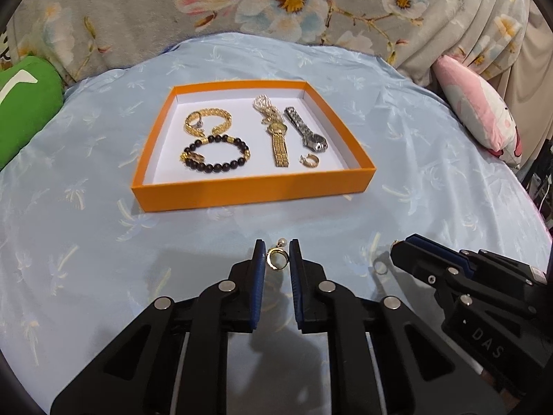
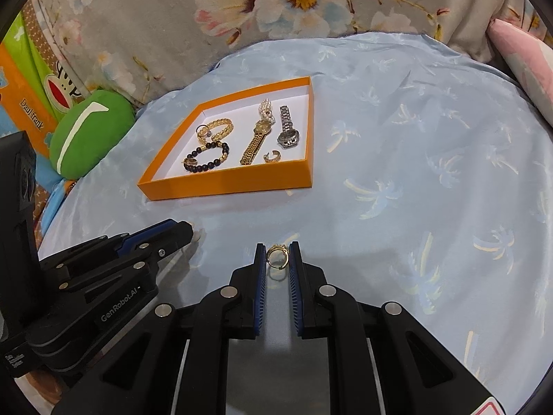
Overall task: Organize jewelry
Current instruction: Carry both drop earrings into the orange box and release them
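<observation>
My left gripper is shut on a small gold earring with a pearl, just above the blue cloth. My right gripper is shut on a gold ring, level with the left one and close to its right. Each gripper shows in the other's view: the right gripper, the left gripper. Farther back lies an orange tray with a white floor. It holds a gold chain bracelet, a black bead bracelet, a gold watch, a silver watch, a pearl piece and a gold hoop earring.
The tray sits on a light blue cloth with a palm print. A green cushion lies at the left, a pink pillow at the right. Floral fabric rises behind. A printed orange and green bag stands far left.
</observation>
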A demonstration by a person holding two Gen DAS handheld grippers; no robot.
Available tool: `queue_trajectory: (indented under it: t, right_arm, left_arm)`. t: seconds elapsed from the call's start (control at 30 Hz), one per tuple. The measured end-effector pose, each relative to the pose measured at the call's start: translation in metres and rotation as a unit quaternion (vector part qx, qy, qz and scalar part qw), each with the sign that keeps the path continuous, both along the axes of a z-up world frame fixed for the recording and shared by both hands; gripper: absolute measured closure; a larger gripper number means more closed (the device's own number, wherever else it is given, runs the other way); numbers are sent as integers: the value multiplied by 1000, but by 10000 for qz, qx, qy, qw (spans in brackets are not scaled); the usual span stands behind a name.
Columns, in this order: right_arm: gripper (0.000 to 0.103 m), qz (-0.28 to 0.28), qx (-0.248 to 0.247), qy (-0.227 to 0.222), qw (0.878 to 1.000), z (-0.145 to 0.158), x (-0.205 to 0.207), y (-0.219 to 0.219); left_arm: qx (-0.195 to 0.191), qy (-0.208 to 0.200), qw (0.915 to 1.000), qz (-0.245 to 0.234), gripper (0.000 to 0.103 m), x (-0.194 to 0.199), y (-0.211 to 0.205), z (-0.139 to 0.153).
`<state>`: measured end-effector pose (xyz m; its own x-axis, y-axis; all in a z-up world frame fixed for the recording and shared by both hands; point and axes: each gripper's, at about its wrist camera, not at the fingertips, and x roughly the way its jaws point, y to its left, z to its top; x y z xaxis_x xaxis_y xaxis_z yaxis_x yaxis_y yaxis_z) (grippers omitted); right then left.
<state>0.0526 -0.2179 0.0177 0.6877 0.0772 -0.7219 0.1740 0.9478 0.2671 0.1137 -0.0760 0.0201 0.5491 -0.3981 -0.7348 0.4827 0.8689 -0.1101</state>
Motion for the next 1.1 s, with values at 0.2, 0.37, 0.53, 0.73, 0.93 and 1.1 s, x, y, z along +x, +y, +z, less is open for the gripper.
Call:
queue_trajectory:
  t: [0.2,0.37,0.53,0.73,0.93,1.1]
  right_arm:
    - [91,172,-90,-244,9995,26,29,-3]
    - [91,336,-211,-450,9982,42,73,-2]
    - [90,524,-138,-494,9973,41,128,3]
    - [90,599,-16,-327,9977,23,178,5]
    - [89,692,-8,-113,9975,0,198,4]
    - [89,632,9,-157,9979,-5,197,1]
  left_arm:
    - [-121,-271,9994,185,90,23,13,32]
    - [-76,-542,9976,413,90,63,12,48]
    - [-83,-450,9973,568,90,111,4,41]
    - [57,-285,9979,585,90,145,-10,15]
    - [98,-183,9982,568,89,157,-8,-1]
    - [31,-230,9978,625,73,158,-4,0]
